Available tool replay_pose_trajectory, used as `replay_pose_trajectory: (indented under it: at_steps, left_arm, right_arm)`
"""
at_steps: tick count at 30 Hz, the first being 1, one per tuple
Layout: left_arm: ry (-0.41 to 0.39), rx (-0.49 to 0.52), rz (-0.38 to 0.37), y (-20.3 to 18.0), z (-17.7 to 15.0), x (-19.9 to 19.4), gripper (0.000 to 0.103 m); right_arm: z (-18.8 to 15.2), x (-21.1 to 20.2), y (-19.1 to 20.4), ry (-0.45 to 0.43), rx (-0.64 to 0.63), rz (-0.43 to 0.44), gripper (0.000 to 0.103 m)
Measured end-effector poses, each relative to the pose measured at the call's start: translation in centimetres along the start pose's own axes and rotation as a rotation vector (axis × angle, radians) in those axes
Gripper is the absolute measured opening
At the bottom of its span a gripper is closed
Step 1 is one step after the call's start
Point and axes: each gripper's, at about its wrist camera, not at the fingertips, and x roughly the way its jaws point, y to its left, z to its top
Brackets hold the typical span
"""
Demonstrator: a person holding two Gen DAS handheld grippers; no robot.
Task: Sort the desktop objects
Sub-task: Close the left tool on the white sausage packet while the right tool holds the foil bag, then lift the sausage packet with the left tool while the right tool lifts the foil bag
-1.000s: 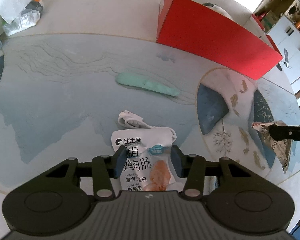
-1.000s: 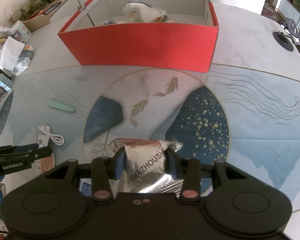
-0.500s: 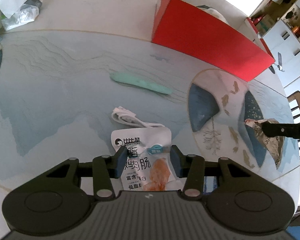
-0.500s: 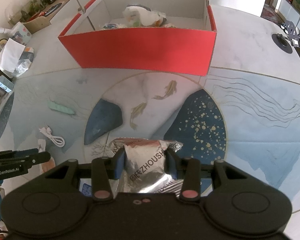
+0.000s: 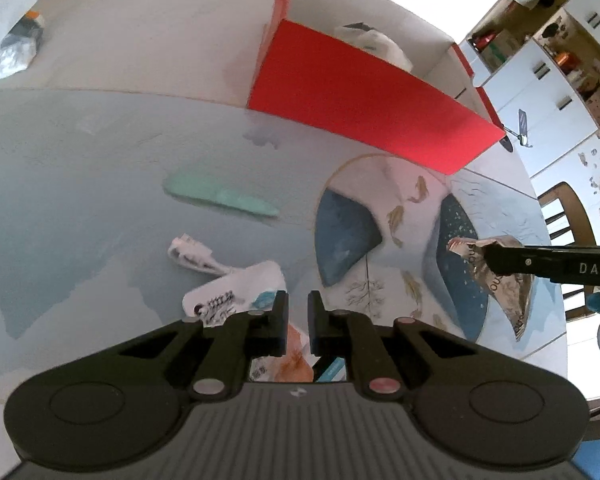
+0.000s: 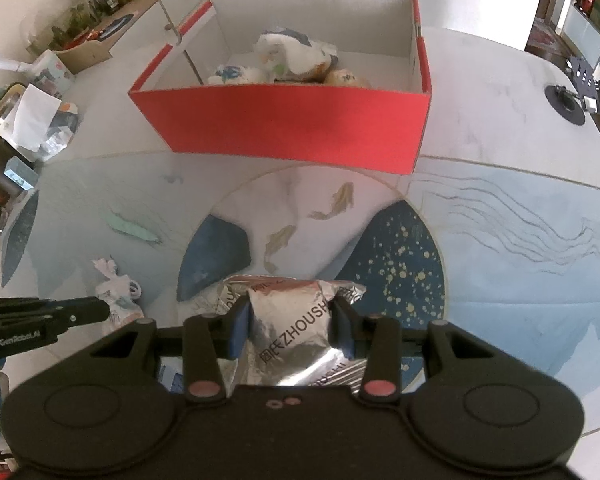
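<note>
Left wrist view, left gripper: we see its jaws pinched nearly together on the white snack pouch, which trails out to the left of and below them.
Left wrist view, risk: we judge the hold thin, on one crumpled edge; the pouch could slide free on the way to the red box well ahead of the jaws.
Left wrist view, snag: the white cable lies just beyond the pouch and may drag along.
Right wrist view, right gripper: we see its jaws part open, clamping the silver foil packet between the pads.
Right wrist view, risk: foil looks slick; it may twist out before reaching the box straight ahead, or strike its near wall above the counter.
</note>
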Motion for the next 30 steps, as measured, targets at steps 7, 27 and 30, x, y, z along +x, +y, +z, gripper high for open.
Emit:
replay_pose_trajectory:
  at_steps: [7, 27, 30]
  left_arm:
    - [0.047, -0.016, -0.029, 0.4, 0.6, 0.4, 0.017]
    - [0.165, -0.189, 0.195, 1.8, 0.3, 4.6, 0.096]
    - [0.162, -0.180, 0.248, 1.3, 0.2, 5.1, 0.103]
  right_arm:
    - [0.6, 0.1, -0.6, 0.002, -0.004, -0.001, 0.043]
    - [1.1, 2.2, -1.0, 0.036, -0.026, 0.032, 0.043]
    - [1.3, 2.6, -1.3, 0.043, -0.030, 0.035, 0.043]
